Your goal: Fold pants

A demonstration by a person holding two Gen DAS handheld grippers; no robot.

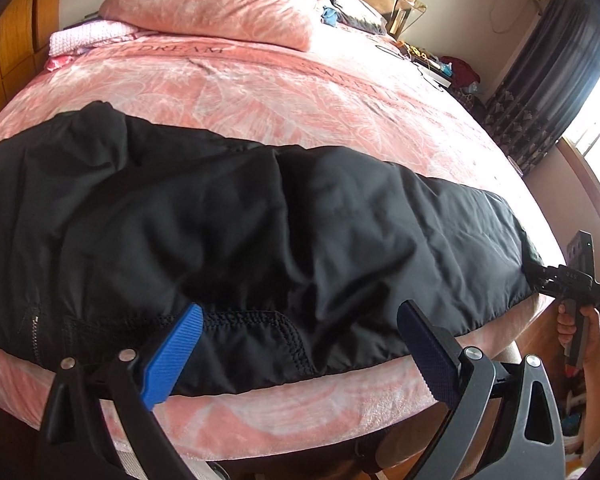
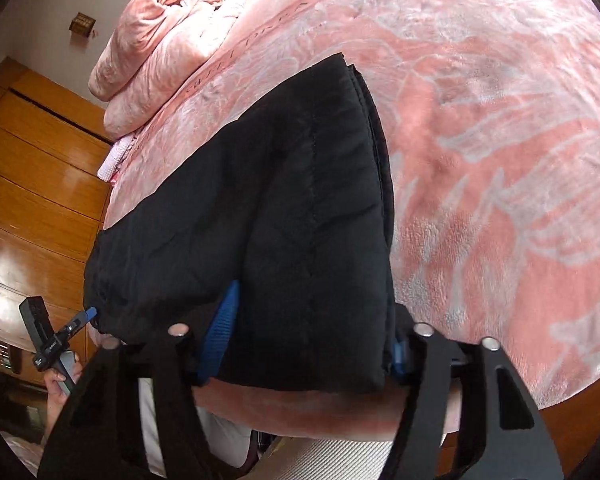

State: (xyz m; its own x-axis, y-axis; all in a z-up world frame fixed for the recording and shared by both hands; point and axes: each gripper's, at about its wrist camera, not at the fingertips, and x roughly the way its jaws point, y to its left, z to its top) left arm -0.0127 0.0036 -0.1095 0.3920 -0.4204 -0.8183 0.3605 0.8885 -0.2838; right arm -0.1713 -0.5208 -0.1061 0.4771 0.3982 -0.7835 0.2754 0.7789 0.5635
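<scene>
Black pants lie lengthwise along the bed's near edge. The left gripper hovers wide open, level over one end; the right gripper reaches in at the other end, its jaws wide around the fabric

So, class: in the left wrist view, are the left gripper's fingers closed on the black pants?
No: the left gripper is open, its blue fingers spread wide apart over the near edge of the black pants.

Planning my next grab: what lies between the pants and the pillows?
Only bare pink blanket lies between the black pants and the stacked pillows, seen in the left wrist view.
</scene>
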